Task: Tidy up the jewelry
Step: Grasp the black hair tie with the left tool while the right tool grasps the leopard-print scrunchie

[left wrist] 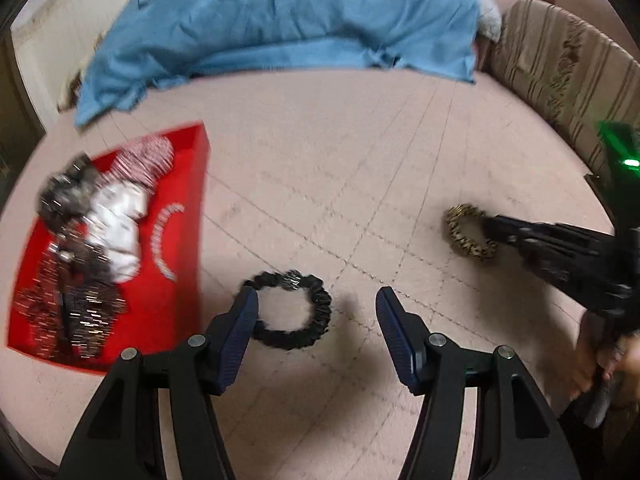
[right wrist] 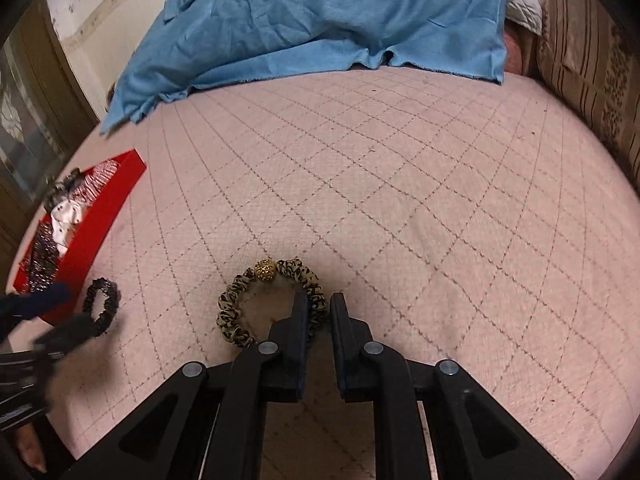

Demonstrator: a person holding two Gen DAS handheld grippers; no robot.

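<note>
While a pale pink quilted bedspread (right wrist: 400,184) covers the bed, a blue cloth (right wrist: 312,20) lies bunched along its far edge and a red tray (left wrist: 180,240) of jewelry sits by the left edge. Jaws parted, the left gripper (left wrist: 316,312) hovers over a black scrunchie (left wrist: 296,312). Near the front edge, the right gripper (right wrist: 320,308) is clamped on a leopard-print scrunchie (right wrist: 240,300).

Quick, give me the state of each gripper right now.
Left gripper: open, holding nothing, its fingers on either side of the black scrunchie.
Right gripper: shut on the leopard-print scrunchie, pinching its right side.
</note>
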